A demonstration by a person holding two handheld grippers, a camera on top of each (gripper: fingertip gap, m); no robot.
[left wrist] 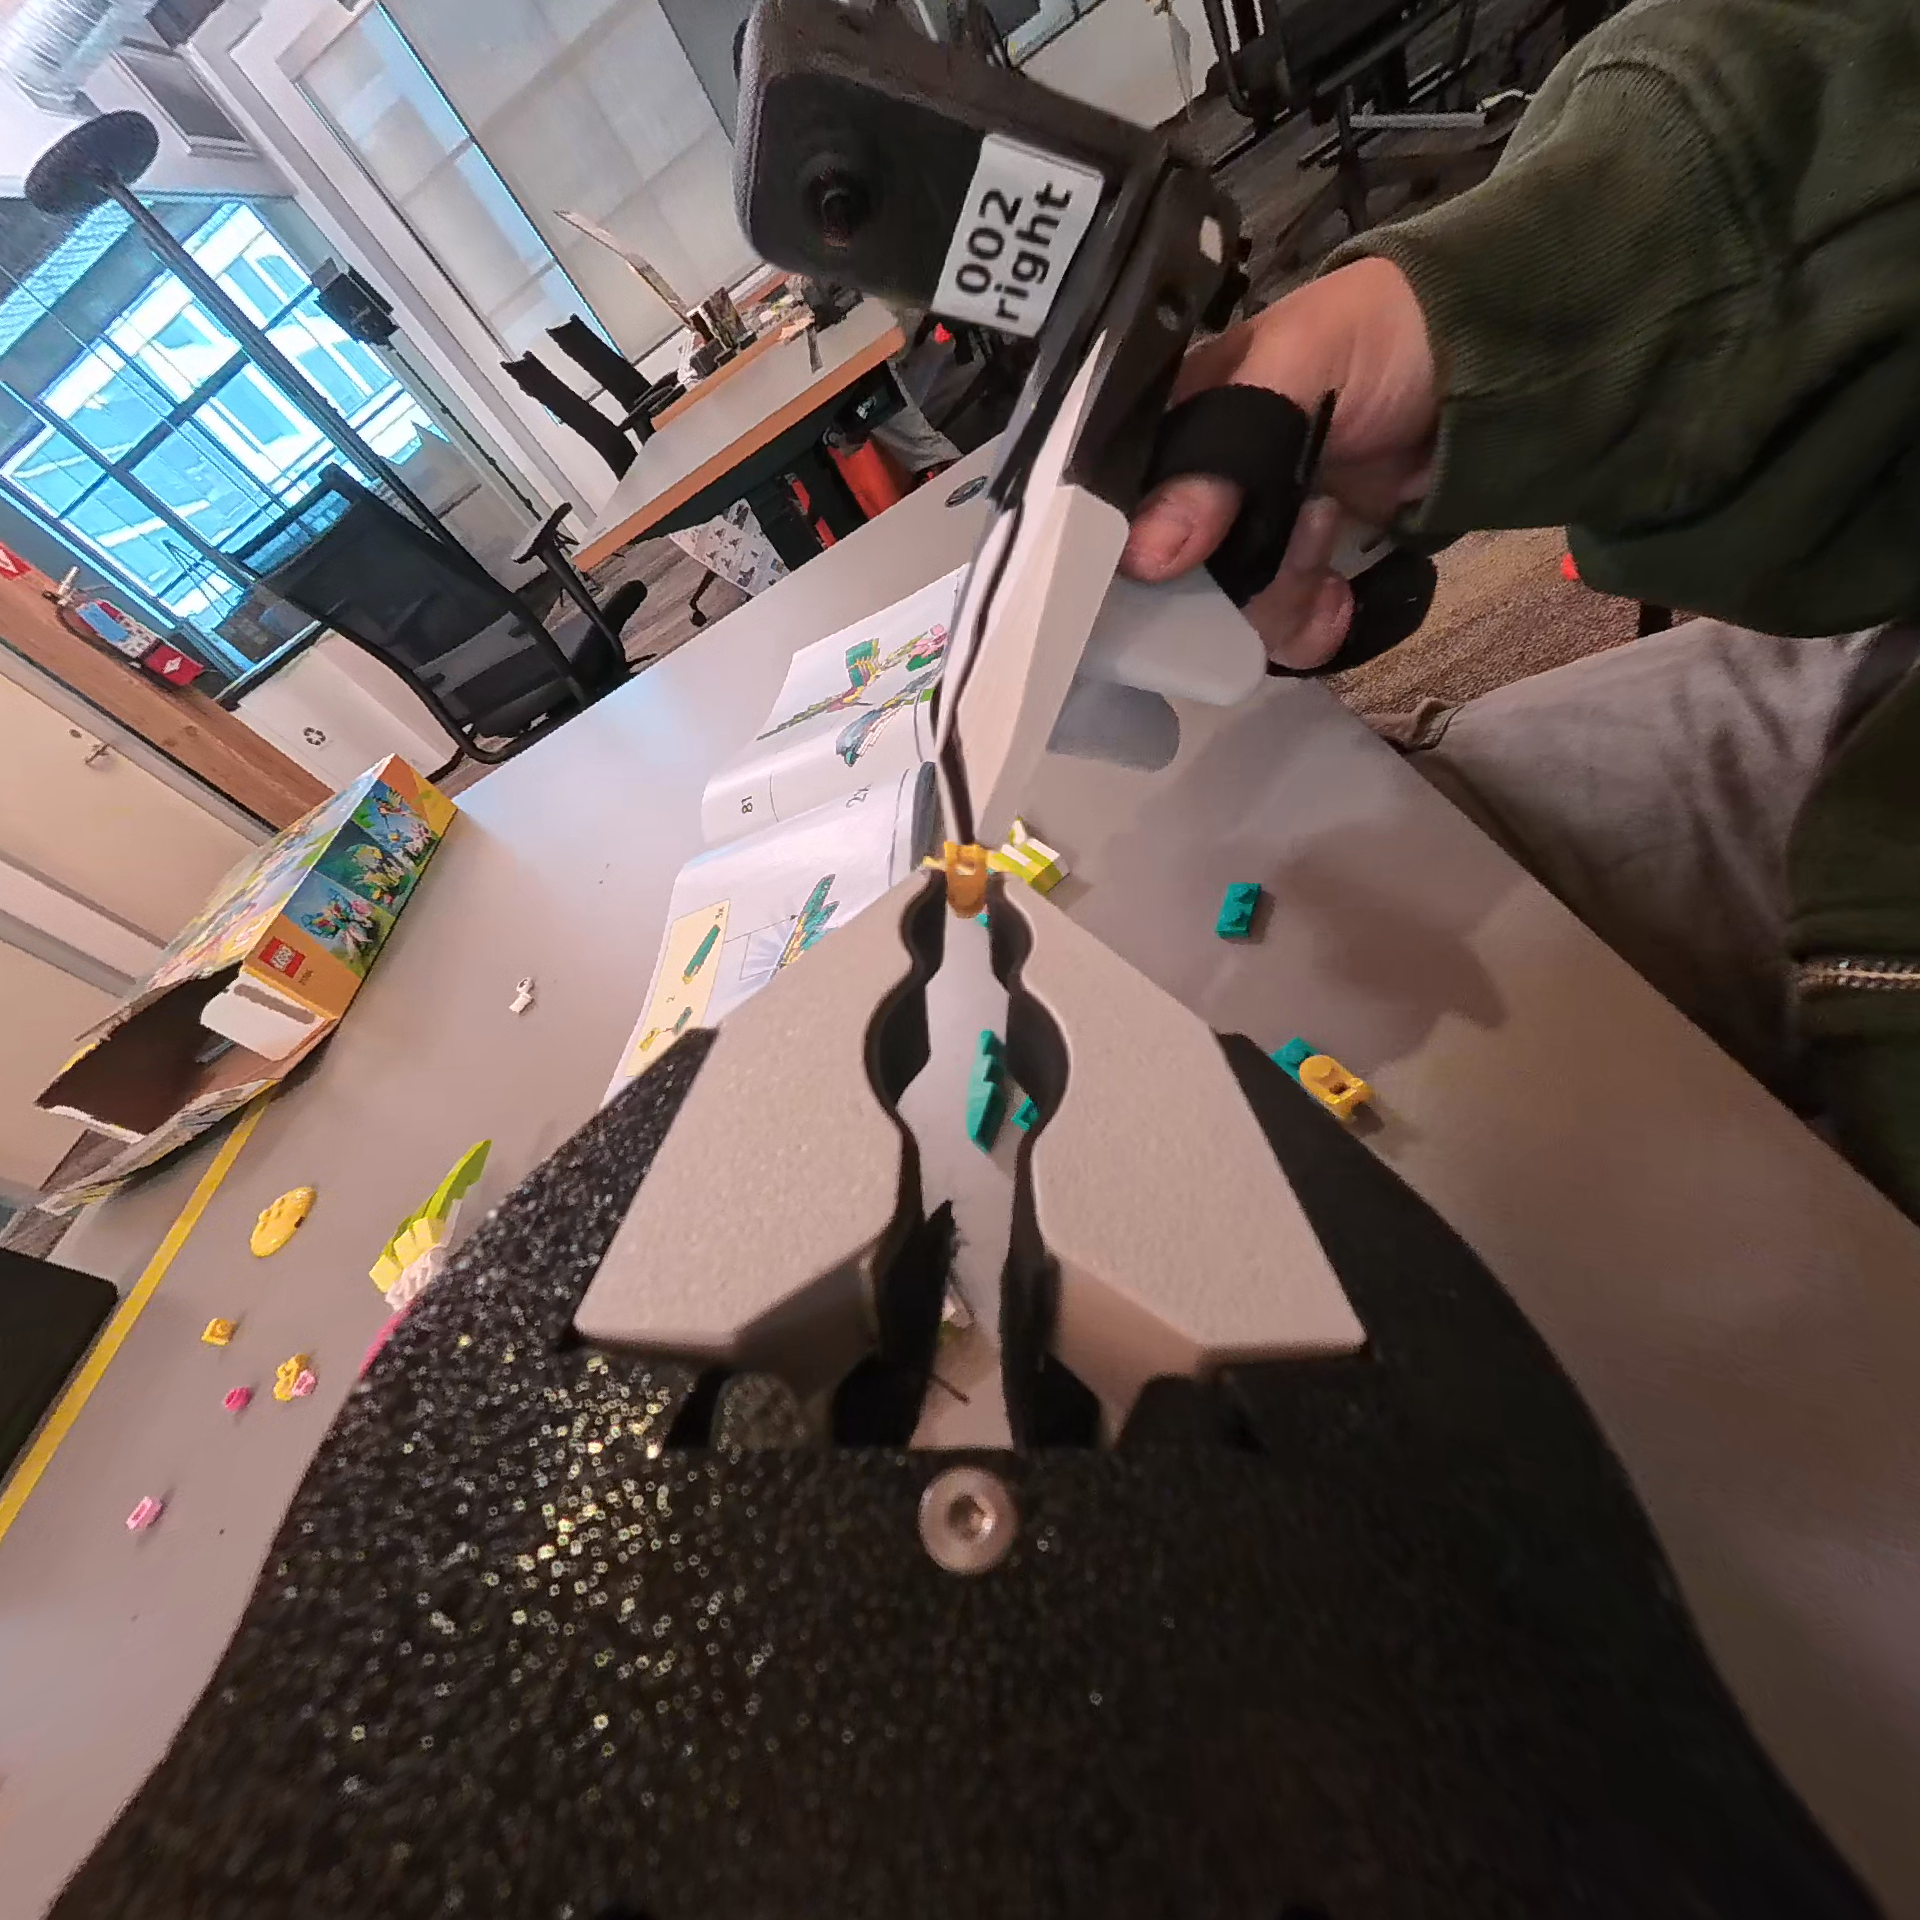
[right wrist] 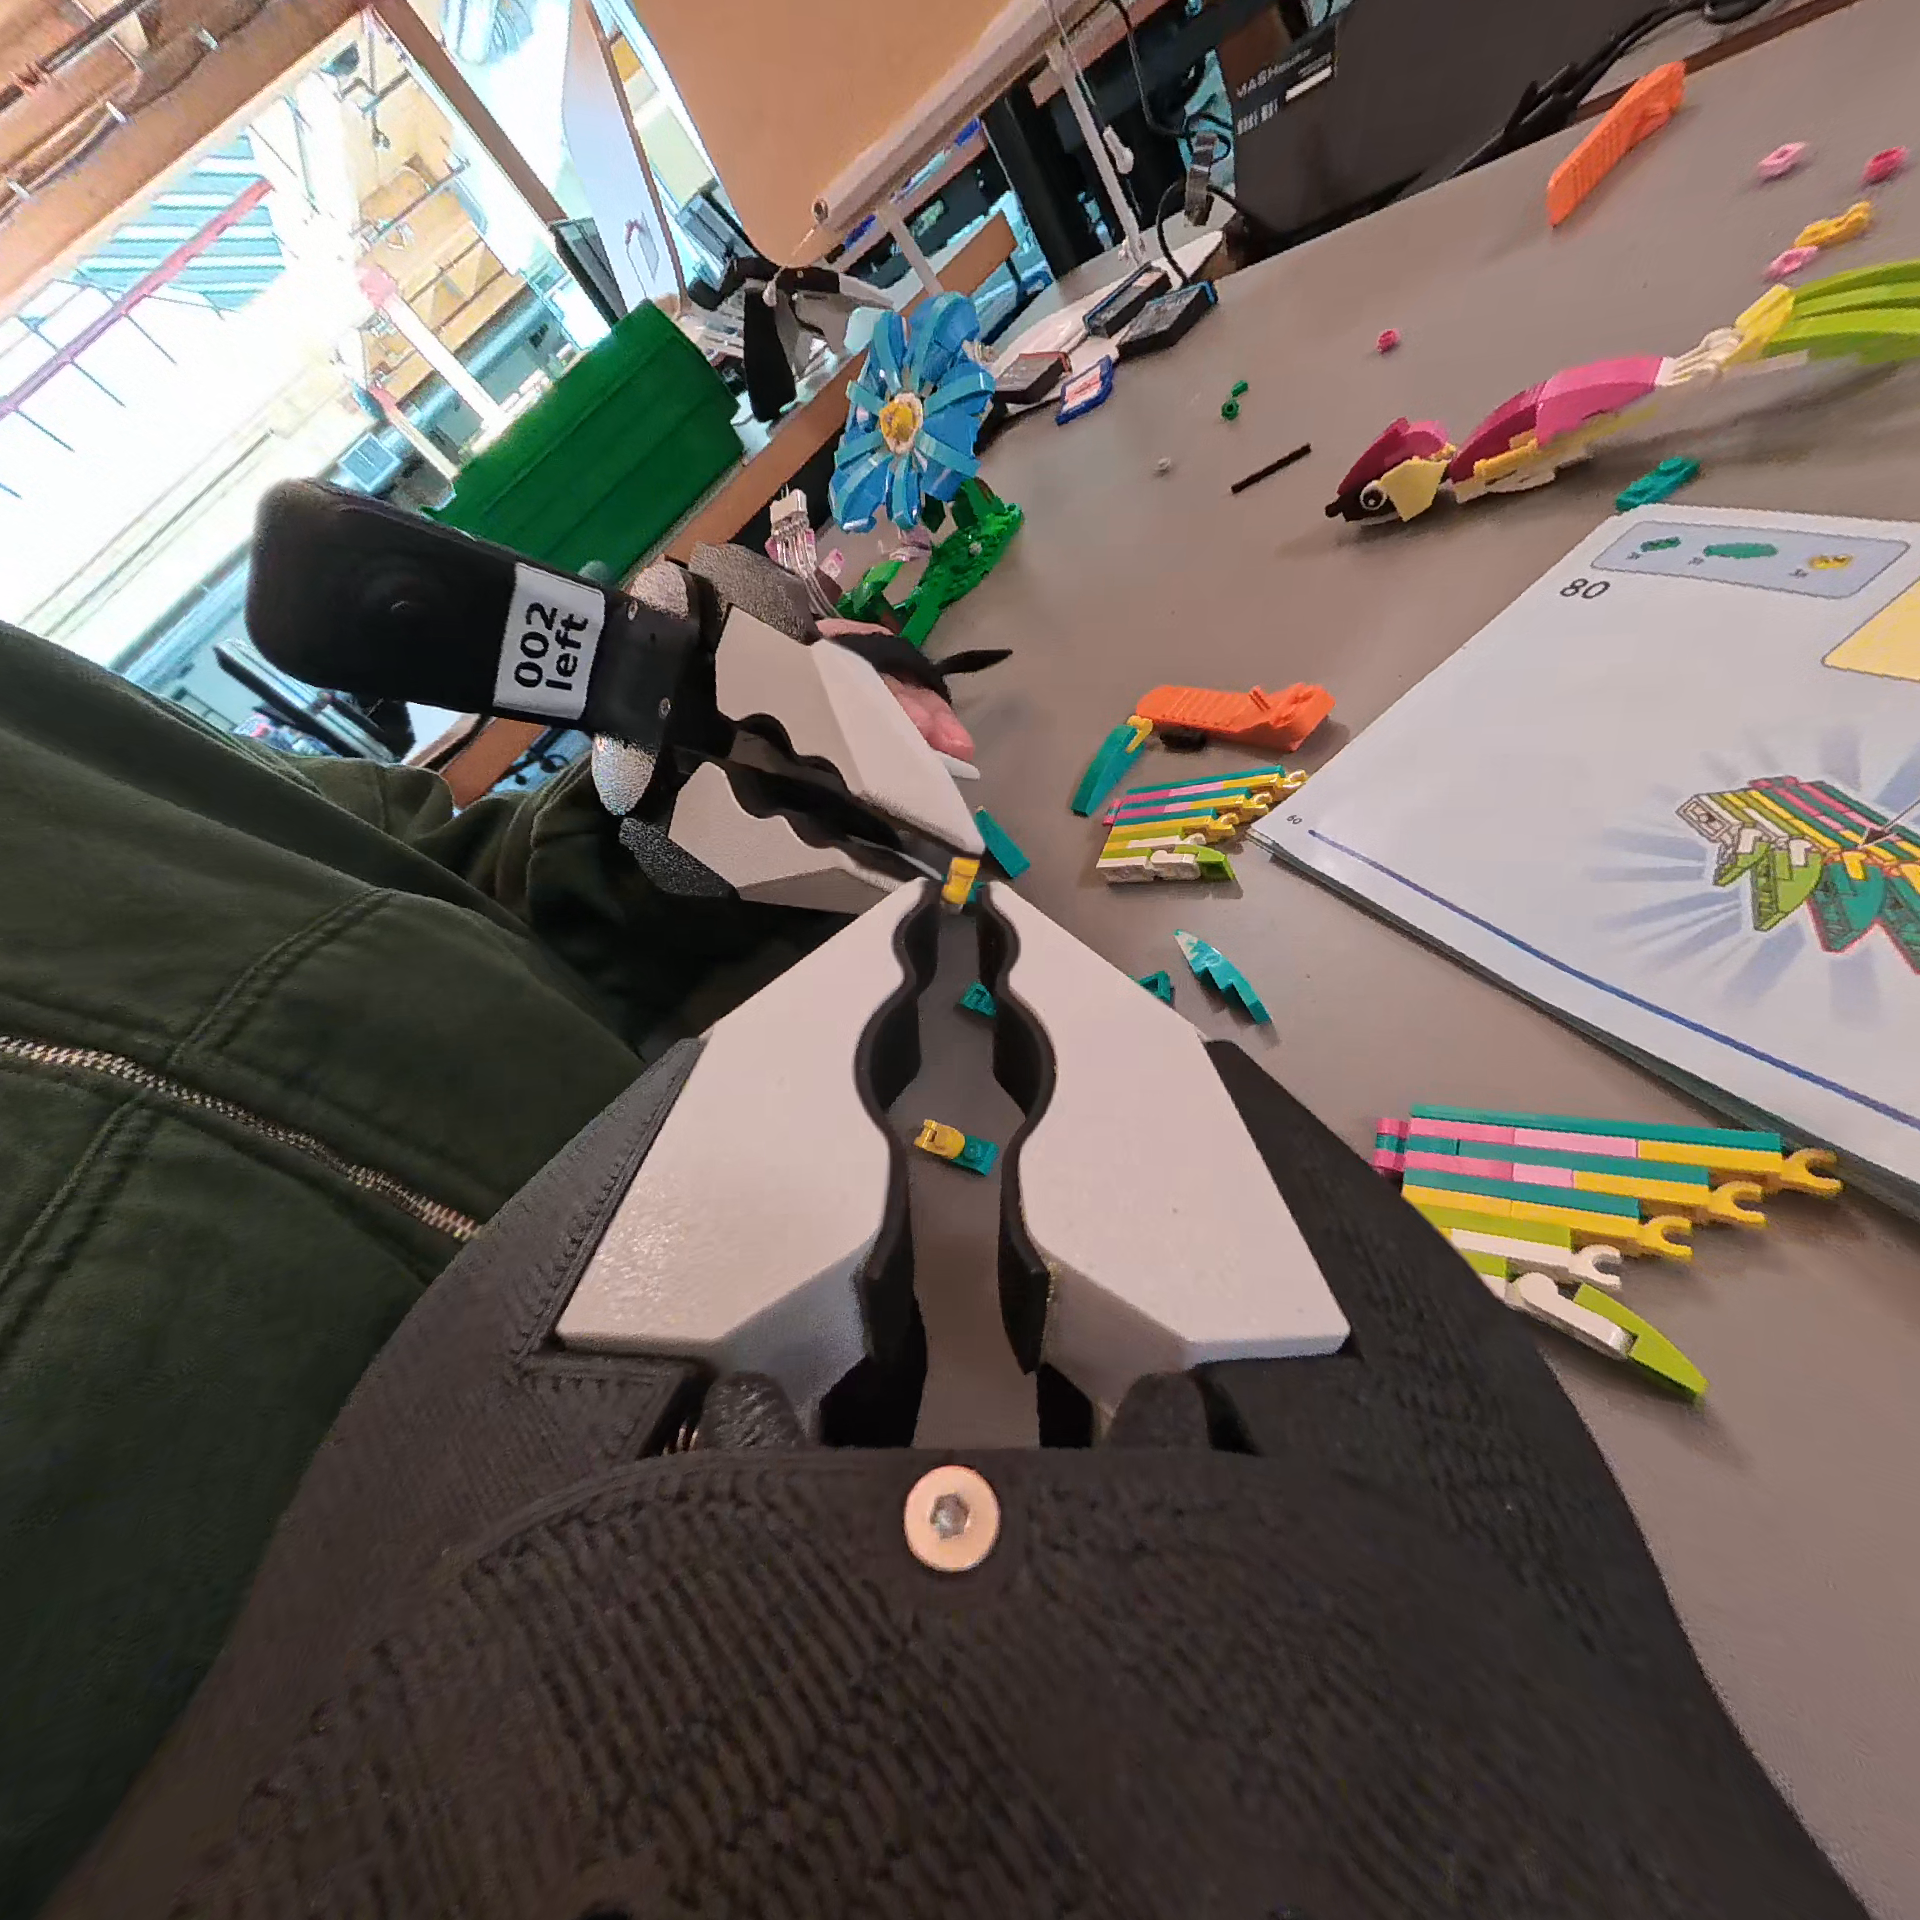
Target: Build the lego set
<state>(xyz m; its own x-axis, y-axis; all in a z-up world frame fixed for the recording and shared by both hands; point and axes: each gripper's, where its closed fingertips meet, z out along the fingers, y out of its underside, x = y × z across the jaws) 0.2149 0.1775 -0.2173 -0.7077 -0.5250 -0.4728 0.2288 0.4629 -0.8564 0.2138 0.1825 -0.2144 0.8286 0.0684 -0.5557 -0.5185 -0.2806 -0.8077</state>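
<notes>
My left gripper (left wrist: 962, 902) is shut on a small yellow clip piece (left wrist: 965, 878), held above the grey table (left wrist: 1351, 1299). My right gripper (right wrist: 957, 896) is shut and meets the same yellow piece (right wrist: 960, 875) tip to tip with the left one. The right gripper comes down onto the piece from above in the left wrist view (left wrist: 961, 840). The left gripper comes in from the left in the right wrist view (right wrist: 930, 860). Whether a second small piece sits under the yellow one is unclear.
An open instruction booklet (right wrist: 1610, 810) lies on the right. Two striped wing builds (right wrist: 1558, 1195) (right wrist: 1195, 821), a pink bird body (right wrist: 1507, 436), a blue flower (right wrist: 914, 416) and an orange separator (right wrist: 1236, 717) lie around. The Lego box (left wrist: 291, 935) is far left. Loose teal pieces (left wrist: 982, 1091) and a yellow piece (left wrist: 1335, 1081) lie below. My left and right fingertips are right by each other.
</notes>
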